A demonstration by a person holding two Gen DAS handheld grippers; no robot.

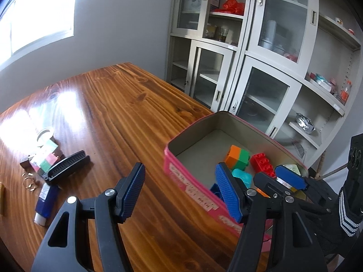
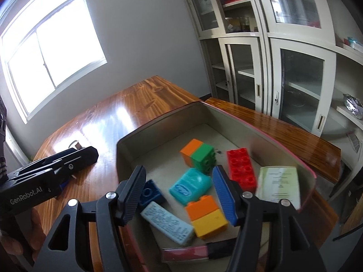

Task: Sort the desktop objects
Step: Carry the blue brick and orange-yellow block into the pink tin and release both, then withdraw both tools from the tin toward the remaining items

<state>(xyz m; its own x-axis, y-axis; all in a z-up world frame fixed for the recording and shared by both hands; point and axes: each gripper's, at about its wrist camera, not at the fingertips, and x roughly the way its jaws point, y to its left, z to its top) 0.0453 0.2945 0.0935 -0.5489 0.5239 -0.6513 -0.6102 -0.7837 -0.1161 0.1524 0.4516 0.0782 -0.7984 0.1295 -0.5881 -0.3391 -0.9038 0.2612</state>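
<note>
**Both grippers empty over a half-filled tin**

The right gripper [image 2: 179,195] hangs over the pink tin [image 2: 127,140], its fingers [image 2: 223,195] apart and holding nothing. Judging by that, it has likely just let something go or is choosing what to arrange. Inside lie an orange-green block [image 2: 197,154], a red brick [image 2: 241,170], a teal case [image 2: 190,185], an orange-yellow block [image 2: 207,215], a dark blue brick [image 2: 150,193], a pale blue eraser [image 2: 168,223] and a printed booklet [image 2: 280,181].

The left gripper [image 1: 181,195] hovers near the tin's left wall, fingers [image 1: 133,192] also spread and empty. Unsorted things remain far left on the tabletop [image 1: 127,104]: a black hair clip [image 1: 65,166], a blue tube [image 1: 46,200], pastel blocks [image 1: 46,158] and gold rings [image 1: 29,181], probably the left gripper's next pickings.
</note>
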